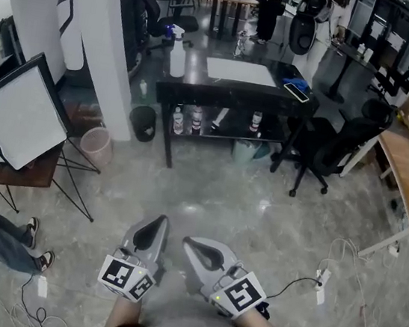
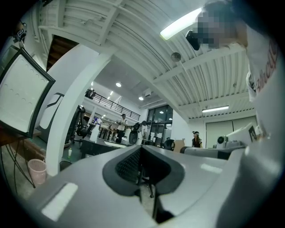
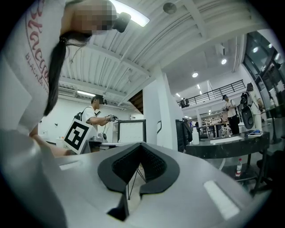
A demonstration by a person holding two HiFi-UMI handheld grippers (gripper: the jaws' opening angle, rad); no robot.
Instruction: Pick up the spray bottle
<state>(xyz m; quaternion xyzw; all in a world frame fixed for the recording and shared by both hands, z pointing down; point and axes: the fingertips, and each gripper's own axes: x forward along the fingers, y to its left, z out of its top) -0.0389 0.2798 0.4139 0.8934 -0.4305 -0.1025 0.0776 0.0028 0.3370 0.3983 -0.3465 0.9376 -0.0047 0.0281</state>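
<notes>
Spray bottle [image 1: 178, 58], apparently the white one at the left end of the black surface [image 1: 234, 89], stood well away across the floor in the head view. The left tongs [image 1: 156, 226] and right tongs [image 1: 194, 248] were held side by side near the person's waist, likely a ready pose ahead of the approach. The left gripper view showed the left tongs [image 2: 141, 149] closed on nothing, aimed toward the surface [image 2: 95, 147]. The right gripper view showed the right tongs [image 3: 141, 146] likewise closed and empty, with the spray bottle [image 3: 194, 135] off to their right on the surface [image 3: 222, 147].
</notes>
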